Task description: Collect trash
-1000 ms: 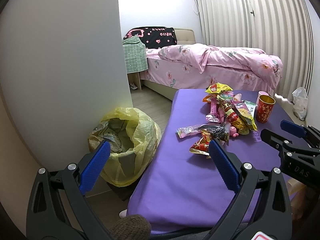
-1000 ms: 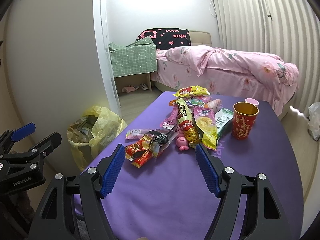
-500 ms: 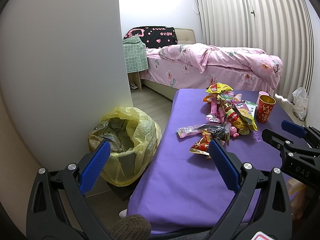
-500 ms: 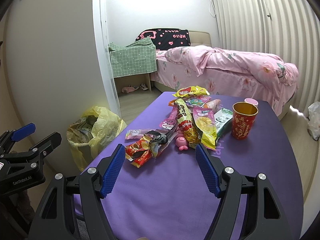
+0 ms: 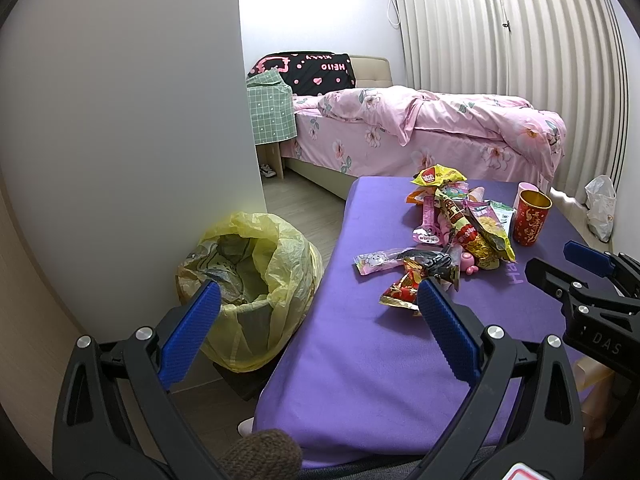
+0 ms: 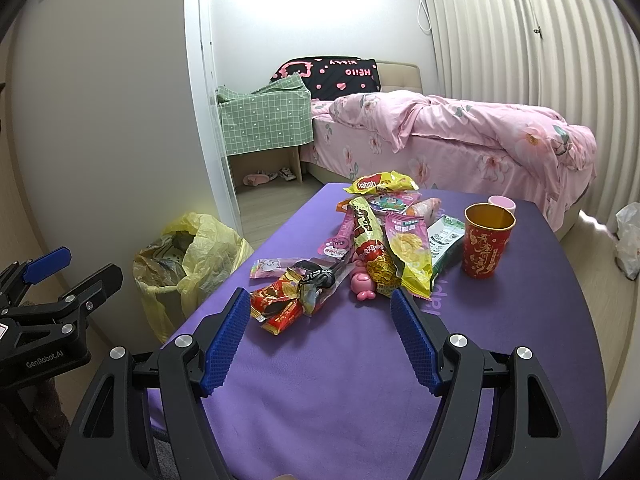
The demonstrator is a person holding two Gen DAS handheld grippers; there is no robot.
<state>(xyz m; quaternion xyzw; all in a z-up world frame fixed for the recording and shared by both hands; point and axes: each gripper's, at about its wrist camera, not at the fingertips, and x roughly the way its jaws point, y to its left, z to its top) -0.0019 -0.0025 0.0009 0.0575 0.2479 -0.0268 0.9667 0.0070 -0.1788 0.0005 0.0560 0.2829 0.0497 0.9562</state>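
Observation:
A pile of snack wrappers lies on the purple table; it also shows in the left wrist view. A red and gold paper cup stands to its right. A bin lined with a yellow bag sits on the floor left of the table, and shows in the right wrist view. My left gripper is open and empty, held over the table's left edge. My right gripper is open and empty, just short of the nearest red wrapper.
A white wall stands close behind the bin. A bed with pink bedding lies beyond the table. A white plastic bag lies on the floor at the far right. A small pink cup stands behind the red one.

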